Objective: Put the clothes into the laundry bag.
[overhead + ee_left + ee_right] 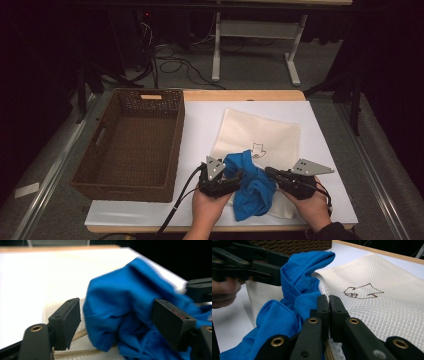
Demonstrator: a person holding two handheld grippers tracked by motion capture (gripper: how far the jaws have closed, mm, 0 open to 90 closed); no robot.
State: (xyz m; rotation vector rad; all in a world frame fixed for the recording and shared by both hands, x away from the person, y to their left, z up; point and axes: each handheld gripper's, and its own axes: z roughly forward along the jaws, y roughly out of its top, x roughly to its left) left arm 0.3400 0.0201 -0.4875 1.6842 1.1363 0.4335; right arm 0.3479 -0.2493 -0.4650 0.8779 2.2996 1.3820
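A crumpled blue cloth [255, 189] lies at the near edge of a cream mesh bag [260, 132] with a small dark emblem. My left gripper [234, 181] comes at the cloth from the left. In the left gripper view its jaws stand open [117, 322] with the blue cloth [120, 305] bulging between them, not pinched. My right gripper [268, 173] is at the cloth's right side. In the right gripper view its jaws [328, 312] are shut on the mesh bag's [374, 315] near edge, the blue cloth [287, 312] bunched just to their left.
An empty brown wicker basket [131, 145] stands on the left of the table, beside the white sheet [200, 130] that carries the bag. Beyond the table's far edge are floor cables and a white desk frame [295, 60].
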